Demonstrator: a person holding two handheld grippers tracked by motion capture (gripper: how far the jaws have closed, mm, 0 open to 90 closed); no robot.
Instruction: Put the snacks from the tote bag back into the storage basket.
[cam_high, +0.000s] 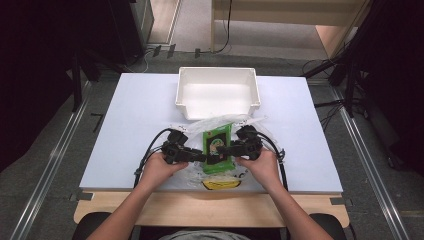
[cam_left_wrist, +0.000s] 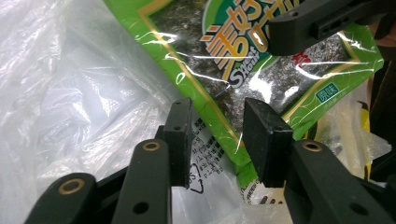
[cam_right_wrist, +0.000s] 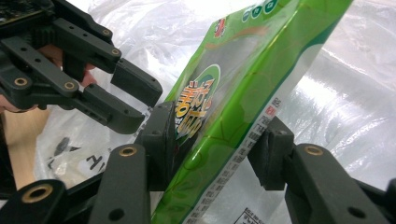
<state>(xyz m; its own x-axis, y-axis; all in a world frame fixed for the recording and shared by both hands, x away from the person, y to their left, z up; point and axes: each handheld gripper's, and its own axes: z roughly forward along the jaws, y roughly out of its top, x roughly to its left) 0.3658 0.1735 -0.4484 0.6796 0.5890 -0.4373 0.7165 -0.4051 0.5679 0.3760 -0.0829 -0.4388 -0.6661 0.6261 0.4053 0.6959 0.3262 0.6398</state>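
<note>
Just in front of the white bin (cam_high: 218, 92), the green seaweed packet (cam_high: 217, 148) lies on a clear plastic bag (cam_high: 220, 121) on the counter (cam_high: 135, 125). The right hand-held gripper (cam_right_wrist: 212, 140) pinches its edge; the left hand-held gripper (cam_left_wrist: 217, 140) stands spread beside it. Light, slick and crushable, it probably suits an edge grip.

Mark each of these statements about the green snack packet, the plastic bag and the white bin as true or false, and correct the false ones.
1. The green seaweed snack packet lies on a clear plastic bag. True.
2. The white bin already holds the packet. False: the bin holds nothing; the packet is in front of it, on the table.
3. The right gripper has the packet between its jaws. True: one pad lies against the packet's printed face, the other stands at its back edge.
4. The left gripper is fully shut. False: its jaws stand apart over the packet's edge.
5. The packet is red. False: it is green with a dark window.
</note>
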